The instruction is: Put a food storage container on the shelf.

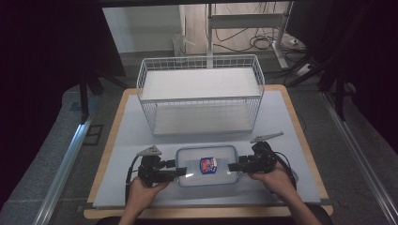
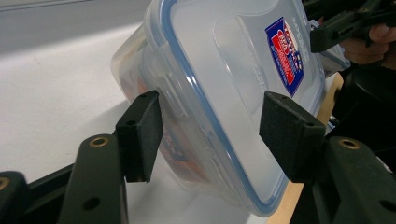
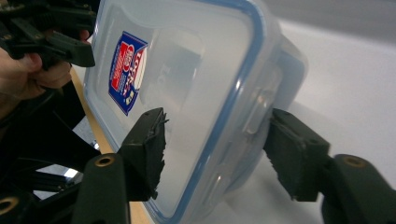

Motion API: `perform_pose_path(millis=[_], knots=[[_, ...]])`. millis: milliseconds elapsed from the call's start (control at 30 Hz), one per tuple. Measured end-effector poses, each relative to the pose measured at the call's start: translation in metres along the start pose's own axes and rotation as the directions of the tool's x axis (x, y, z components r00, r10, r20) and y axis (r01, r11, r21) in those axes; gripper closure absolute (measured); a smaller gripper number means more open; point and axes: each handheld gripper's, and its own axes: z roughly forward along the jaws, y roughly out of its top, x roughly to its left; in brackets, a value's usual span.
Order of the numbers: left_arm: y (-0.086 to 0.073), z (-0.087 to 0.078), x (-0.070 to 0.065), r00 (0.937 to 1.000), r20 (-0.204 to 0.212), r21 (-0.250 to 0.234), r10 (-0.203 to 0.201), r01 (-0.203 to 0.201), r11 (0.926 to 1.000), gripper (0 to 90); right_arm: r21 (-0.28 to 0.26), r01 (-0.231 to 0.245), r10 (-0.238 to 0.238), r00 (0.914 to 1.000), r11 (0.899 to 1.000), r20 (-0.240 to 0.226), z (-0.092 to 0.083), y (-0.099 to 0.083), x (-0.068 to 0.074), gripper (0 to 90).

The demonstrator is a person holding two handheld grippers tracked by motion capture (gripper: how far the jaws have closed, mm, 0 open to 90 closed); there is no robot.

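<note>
A lidded clear box (image 1: 206, 166) with a red-and-blue label (image 1: 208, 165) sits between my two grippers at the near edge of the table (image 1: 291, 140), one short end toward each. My left gripper (image 1: 180, 172) straddles its end: one pad (image 2: 140, 135) lies against the side wall below the blue-sealed rim, the other (image 2: 289, 133) stands over the lid, though whether that one presses yet is hard to say. My right gripper (image 1: 233, 166) mirrors it at the far end, one pad (image 3: 147, 147) over the lid, the other (image 3: 292, 151) just beside the latch on the wall. Both sets of jaws are partway in, around the box, and I cannot tell whether either has a firm clamp. By my reading the approach is done and the grasp is in hand; the lift, and wherever the box is bound, are yet to come. Beyond my fingertips, well apart from the box, a white wire basket (image 1: 202, 93) stands open at the far side of the table; it may be the destination, but that is a guess. Something orange shows through the wall near my left pad, too blurred by the plastic to name. The label's print is too small to read. In both gripper views the box's corners run off the frame, and the underside, where the lower pads bear, is hidden.
</note>
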Motion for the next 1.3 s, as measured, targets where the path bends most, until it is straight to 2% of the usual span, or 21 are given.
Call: perform_pose_path(millis=[100,267,300,333,367,400,433,533,600,700,767,933,1033,1067,1200,1300], knots=[[-0.002,-0.002,-0.002,1.0,0.0,-0.01,0.003,-0.003,0.9999,42.6,-0.004,-0.014,0.014,0.9997,1.0,-0.019,-0.003,-0.001,-0.002,44.7],[-0.004,-0.003,-0.004,1.0,-0.006,-0.018,0.007,-0.008,0.9998,43.0,-0.014,-0.004,0.004,0.9998,1.0,-0.017,-0.004,-0.004,0.0,44.2],[-0.004,-0.002,-0.004,1.0,-0.006,-0.017,0.007,-0.007,0.9998,42.8,0.0,0.014,-0.014,0.9998,1.0,-0.013,-0.003,-0.004,0.001,40.7],[-0.004,-0.002,-0.004,1.0,-0.006,-0.018,0.006,-0.006,0.9998,42.8,0.0,0.014,-0.014,0.9998,1.0,-0.013,-0.003,-0.004,0.001,40.7],[-0.004,-0.002,-0.004,1.0,-0.006,-0.018,0.008,-0.008,0.9998,42.8,0.016,0.01,-0.01,0.9998,1.0,-0.017,0.0,-0.005,0.001,34.5],[-0.004,-0.003,-0.005,0.9999,-0.008,-0.016,0.01,-0.01,0.9998,42.8,0.016,0.01,-0.01,0.9998,1.0,-0.017,0.0,-0.005,0.001,34.5],[-0.005,-0.003,-0.006,0.9997,-0.014,-0.013,0.02,-0.02,0.9997,42.9,0.025,0.003,-0.002,0.9998,1.0,-0.02,0.005,-0.006,0.001,29.2],[-0.005,-0.004,-0.006,0.9996,-0.015,-0.012,0.023,-0.023,0.9997,43.0,0.027,0.001,0.0,0.9997,1.0,-0.026,0.005,-0.006,0.001,31.5],[-0.007,-0.004,-0.005,0.9997,-0.008,-0.015,0.021,-0.021,0.9997,43.5,0.016,0.018,-0.018,0.9997,1.0,-0.014,0.001,-0.006,0.002,38.7],[-0.007,-0.004,-0.006,0.9996,-0.014,-0.015,0.025,-0.025,0.9996,42.6,0.014,0.021,-0.021,0.9996,1.0,-0.018,0.0,-0.007,0.002,39.0],[-0.007,-0.003,-0.004,0.9998,-0.006,-0.021,0.019,-0.019,0.9996,42.3,0.016,0.025,-0.024,0.9995,1.0,-0.018,0.0,-0.007,0.002,39.2],[-0.01,-0.001,0.004,0.9984,0.034,-0.012,-0.046,0.046,0.9989,35.5,0.015,0.028,-0.028,0.9994,0.999,-0.018,-0.001,-0.008,0.002,39.3],[-0.011,0.0,0.008,0.9942,0.077,-0.006,-0.076,0.076,0.9971,36.5,0.015,0.03,-0.03,0.9994,0.999,-0.016,-0.001,-0.008,0.003,39.3],[-0.011,-0.001,0.008,0.993,0.086,-0.004,-0.08,0.081,0.9967,40.7,0.014,0.031,-0.03,0.9994,0.999,-0.016,-0.001,-0.009,0.003,39.5],[-0.012,-0.002,0.005,0.994,0.074,0.004,-0.081,0.081,0.9967,43.8,0.009,0.012,-0.011,0.9993,1.0,-0.034,-0.003,-0.009,0.001,43.1],[-0.011,-0.003,0.003,0.9926,0.063,0.011,-0.104,0.104,0.9946,45.1,0.005,0.004,-0.004,0.9993,1.0,-0.037,-0.004,-0.011,0.0,43.2]])
